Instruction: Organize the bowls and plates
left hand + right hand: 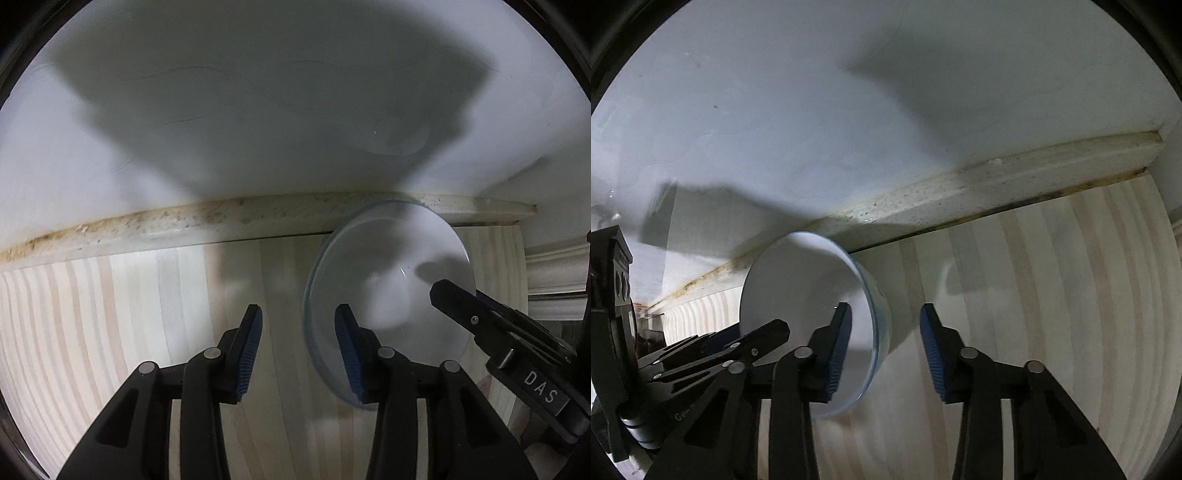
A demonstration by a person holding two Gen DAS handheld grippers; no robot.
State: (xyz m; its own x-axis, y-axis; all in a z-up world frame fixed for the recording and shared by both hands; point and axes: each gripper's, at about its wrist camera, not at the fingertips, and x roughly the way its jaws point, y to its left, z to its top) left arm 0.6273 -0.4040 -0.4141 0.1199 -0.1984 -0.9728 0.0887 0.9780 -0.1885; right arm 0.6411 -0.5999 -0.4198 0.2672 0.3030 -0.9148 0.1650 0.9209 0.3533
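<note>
Both grippers gape, gripping nothing: left gripper (298, 350), right gripper (885, 349). One tilted bowl (391, 295) stands between them on the table (147, 295); its near rim is hidden behind fingers.

Left hand-held gripper (298, 343) jaws apart astride tilted bowl (388, 295) rim, above striped wooden surface (110, 314).

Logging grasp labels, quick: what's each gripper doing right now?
Left gripper: open, its right finger at the bowl rim, not clamped.
Right gripper: open, bowl rim between its fingers, unclamped.
</note>
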